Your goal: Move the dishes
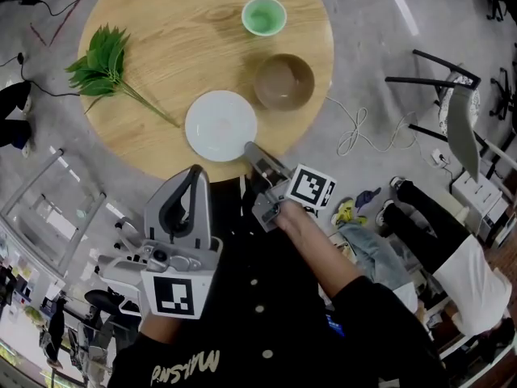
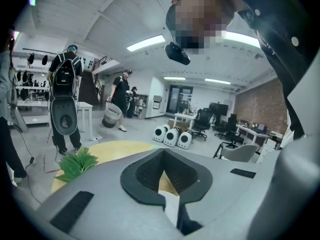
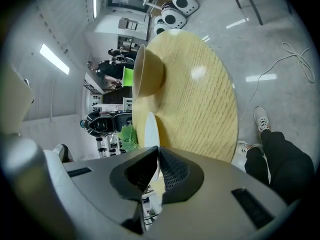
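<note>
A white plate (image 1: 220, 125) lies at the near edge of the round wooden table (image 1: 161, 23). Behind it stand a brown bowl (image 1: 283, 81) and a small green bowl (image 1: 264, 16). My right gripper (image 1: 249, 148) is at the plate's near right rim, shut on it. In the right gripper view the plate (image 3: 151, 129) shows edge-on and runs into the narrow gap between the jaws of the right gripper (image 3: 156, 151), with the brown bowl (image 3: 150, 76) beyond. My left gripper (image 1: 196, 172) is held back near my body, off the table, shut and holding nothing (image 2: 164, 156).
A leafy green sprig (image 1: 101, 63) lies on the table's left side. On the floor to the right are a white cable (image 1: 363, 132), a chair (image 1: 452, 111) and a seated person's legs (image 1: 428, 225). People (image 2: 65, 99) stand far behind the table.
</note>
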`<state>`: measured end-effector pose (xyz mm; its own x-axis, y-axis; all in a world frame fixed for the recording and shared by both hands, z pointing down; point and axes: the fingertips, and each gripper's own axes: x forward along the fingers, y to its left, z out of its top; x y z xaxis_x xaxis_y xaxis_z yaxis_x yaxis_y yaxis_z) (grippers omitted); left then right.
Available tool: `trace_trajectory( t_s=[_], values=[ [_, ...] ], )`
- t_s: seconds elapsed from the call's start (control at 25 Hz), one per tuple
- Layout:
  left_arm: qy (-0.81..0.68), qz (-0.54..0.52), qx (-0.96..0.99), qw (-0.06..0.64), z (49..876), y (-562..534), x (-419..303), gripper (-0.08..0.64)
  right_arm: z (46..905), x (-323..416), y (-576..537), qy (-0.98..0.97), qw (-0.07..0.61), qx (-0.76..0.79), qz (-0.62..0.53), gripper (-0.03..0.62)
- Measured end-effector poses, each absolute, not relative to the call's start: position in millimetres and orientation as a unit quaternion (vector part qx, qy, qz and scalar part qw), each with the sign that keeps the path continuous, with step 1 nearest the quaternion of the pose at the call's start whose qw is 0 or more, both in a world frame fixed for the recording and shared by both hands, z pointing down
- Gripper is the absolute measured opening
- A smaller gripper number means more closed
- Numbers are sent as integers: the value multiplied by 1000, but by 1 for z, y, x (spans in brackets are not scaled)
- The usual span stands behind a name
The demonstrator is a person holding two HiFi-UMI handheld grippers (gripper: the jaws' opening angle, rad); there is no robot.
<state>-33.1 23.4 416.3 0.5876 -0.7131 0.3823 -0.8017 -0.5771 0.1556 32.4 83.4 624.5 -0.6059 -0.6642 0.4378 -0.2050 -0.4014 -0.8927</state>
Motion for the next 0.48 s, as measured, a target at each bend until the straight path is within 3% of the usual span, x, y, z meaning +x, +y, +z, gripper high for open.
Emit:
trace_trajectory(
  t_s=[0.32,0.48],
  values=[
    [-434,142,874,166,421,24,-34,9,635,37,92,510,121,-434,-733,34],
    [-435,142,874,164,421,24,-35,9,634,35,93,499,123,-431,-742,133]
  ],
)
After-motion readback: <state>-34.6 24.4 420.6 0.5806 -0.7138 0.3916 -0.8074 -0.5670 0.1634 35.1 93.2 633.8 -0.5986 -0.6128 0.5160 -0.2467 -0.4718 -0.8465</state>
